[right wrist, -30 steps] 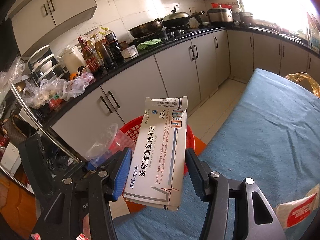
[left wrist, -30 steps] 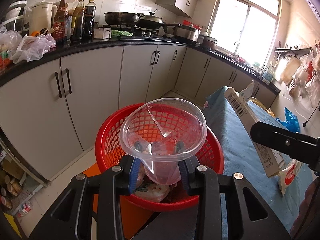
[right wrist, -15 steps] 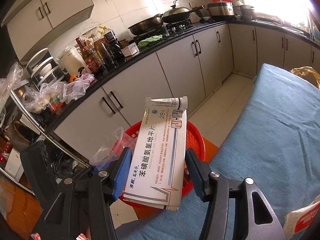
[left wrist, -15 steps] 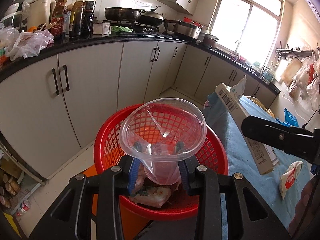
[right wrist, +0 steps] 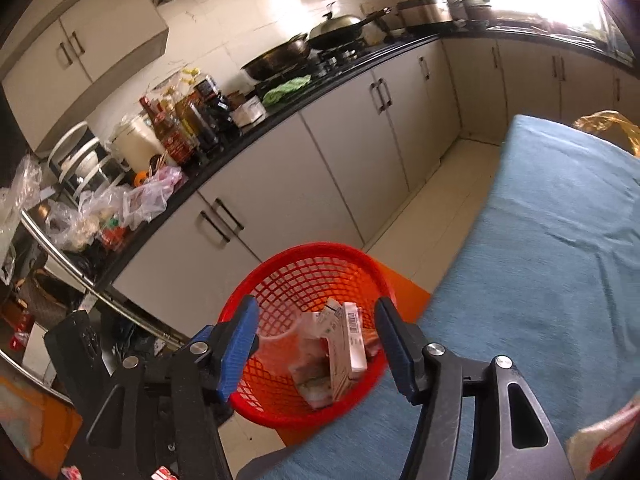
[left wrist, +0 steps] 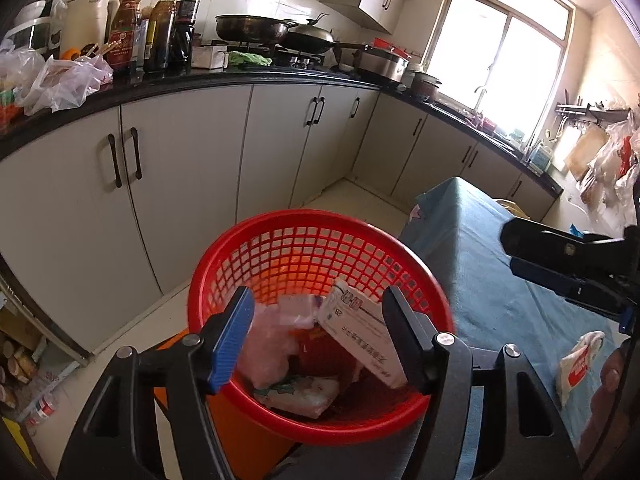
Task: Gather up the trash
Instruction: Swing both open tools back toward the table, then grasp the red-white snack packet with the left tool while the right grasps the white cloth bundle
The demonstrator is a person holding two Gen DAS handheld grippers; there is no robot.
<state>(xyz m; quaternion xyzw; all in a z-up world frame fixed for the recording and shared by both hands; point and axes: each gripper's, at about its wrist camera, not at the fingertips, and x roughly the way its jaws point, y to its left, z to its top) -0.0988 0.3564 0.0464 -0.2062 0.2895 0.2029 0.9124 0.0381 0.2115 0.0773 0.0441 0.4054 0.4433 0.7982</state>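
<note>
Both grippers hang over a red mesh basket (left wrist: 320,264) that stands on the floor beside a table draped in blue cloth (left wrist: 488,280), in a kitchen with pale cabinet doors (left wrist: 192,184) under a dark counter. Left gripper (left wrist: 318,330): jaws opening, blue-padded fingers (left wrist: 234,338) spread apart, nothing pressed between them; the basket's contents show through the gap. Right gripper (right wrist: 316,344): jaws likewise opening, fingers (right wrist: 240,344) parted and gripping nothing. The task's trash lies inside the basket: a white printed carton (left wrist: 360,340) leans tilted against the right inner wall, a crumpled clear plastic cup (left wrist: 266,348) sits at the left side, and a flat wrapped packet (left wrist: 298,394) rests at the bottom. In the right wrist view the same carton (right wrist: 348,346) stands on edge near the basket's middle, barcode side up, with the clear cup (right wrist: 280,342) to its left. A further white and red wrapper (left wrist: 580,364) lies on the blue cloth, well apart from the basket. On the counter stand several sauce bottles (left wrist: 156,28), a pale kettle (left wrist: 84,20) and loose plastic bags (left wrist: 60,80)
</note>
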